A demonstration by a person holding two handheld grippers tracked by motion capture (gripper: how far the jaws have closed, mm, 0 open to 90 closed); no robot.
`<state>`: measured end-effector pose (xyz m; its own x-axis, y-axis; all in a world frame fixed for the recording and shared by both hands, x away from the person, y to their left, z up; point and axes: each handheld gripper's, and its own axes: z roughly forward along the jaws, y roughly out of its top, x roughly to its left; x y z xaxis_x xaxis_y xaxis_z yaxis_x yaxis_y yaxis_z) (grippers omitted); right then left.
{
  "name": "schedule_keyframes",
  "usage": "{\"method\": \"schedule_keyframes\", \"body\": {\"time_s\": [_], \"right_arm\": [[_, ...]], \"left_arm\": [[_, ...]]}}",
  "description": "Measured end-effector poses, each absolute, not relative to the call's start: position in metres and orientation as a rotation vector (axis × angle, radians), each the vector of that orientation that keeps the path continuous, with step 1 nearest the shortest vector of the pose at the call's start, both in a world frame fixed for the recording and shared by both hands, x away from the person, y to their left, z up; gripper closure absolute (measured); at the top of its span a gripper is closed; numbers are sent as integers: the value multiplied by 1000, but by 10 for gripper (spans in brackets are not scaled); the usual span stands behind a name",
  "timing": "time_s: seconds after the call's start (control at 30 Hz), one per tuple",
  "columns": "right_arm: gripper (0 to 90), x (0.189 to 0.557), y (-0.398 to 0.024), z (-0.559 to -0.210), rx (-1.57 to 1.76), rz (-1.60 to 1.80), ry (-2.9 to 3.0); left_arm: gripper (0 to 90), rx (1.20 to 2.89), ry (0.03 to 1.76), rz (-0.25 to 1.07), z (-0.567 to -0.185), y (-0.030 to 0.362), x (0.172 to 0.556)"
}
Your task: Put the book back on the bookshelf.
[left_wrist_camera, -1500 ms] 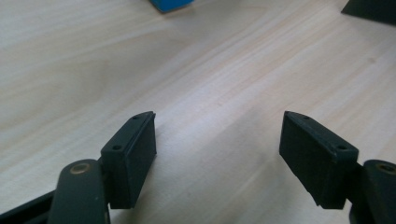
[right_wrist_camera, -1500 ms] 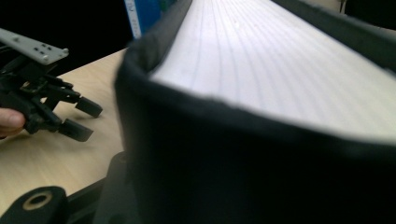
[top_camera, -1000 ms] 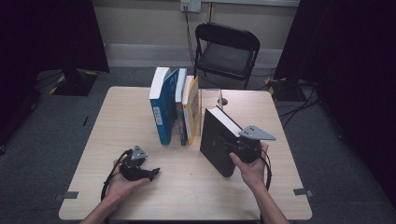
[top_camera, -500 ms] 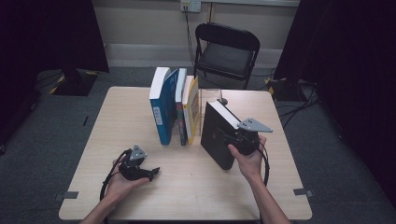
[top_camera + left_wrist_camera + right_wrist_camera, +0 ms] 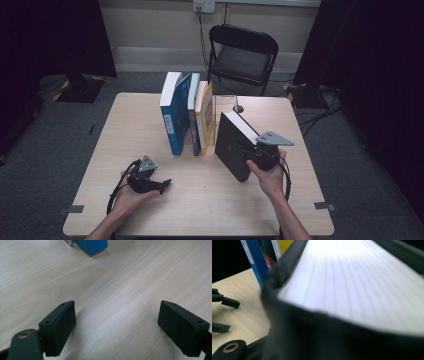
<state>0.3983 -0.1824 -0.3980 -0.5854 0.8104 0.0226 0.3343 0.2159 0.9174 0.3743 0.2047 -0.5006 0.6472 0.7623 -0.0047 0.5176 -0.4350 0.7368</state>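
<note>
My right gripper (image 5: 251,154) is shut on a thick black book (image 5: 231,144), holding it on edge and tilted, just right of a row of standing books. In the right gripper view the book's white page block (image 5: 352,285) is very close and blurred. The row begins with a tall blue book (image 5: 172,112) and ends with a yellow one (image 5: 204,117). My left gripper (image 5: 164,184) rests on the table near the front left. Its jaws have just been opening and now stand open over bare wood (image 5: 117,325), with nothing between them.
The wooden table (image 5: 150,210) has free room at the front and left. A clear bookend (image 5: 223,106) with a small black knob stands behind the black book. A black folding chair (image 5: 242,55) stands beyond the far edge. A corner of the blue book (image 5: 92,245) lies ahead of the left jaws.
The right hand has nudged the black book slightly farther from the person, toward the row. The left hand has stayed where it was.
</note>
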Motion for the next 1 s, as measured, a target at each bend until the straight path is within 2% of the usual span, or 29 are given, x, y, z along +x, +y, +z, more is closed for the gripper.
{"method": "schedule_keyframes", "body": {"time_s": [0.37, 0.77, 1.0], "right_arm": [[449, 397, -184, -383, 1073, 1364, 2087], [426, 399, -182, -368, 1094, 1306, 2155], [427, 405, -176, -348, 1134, 1258, 2216]], "left_arm": [[147, 2134, 989, 428, -501, 205, 374], [146, 2136, 984, 425, -501, 205, 375], [145, 2137, 984, 426, -501, 205, 375]]}}
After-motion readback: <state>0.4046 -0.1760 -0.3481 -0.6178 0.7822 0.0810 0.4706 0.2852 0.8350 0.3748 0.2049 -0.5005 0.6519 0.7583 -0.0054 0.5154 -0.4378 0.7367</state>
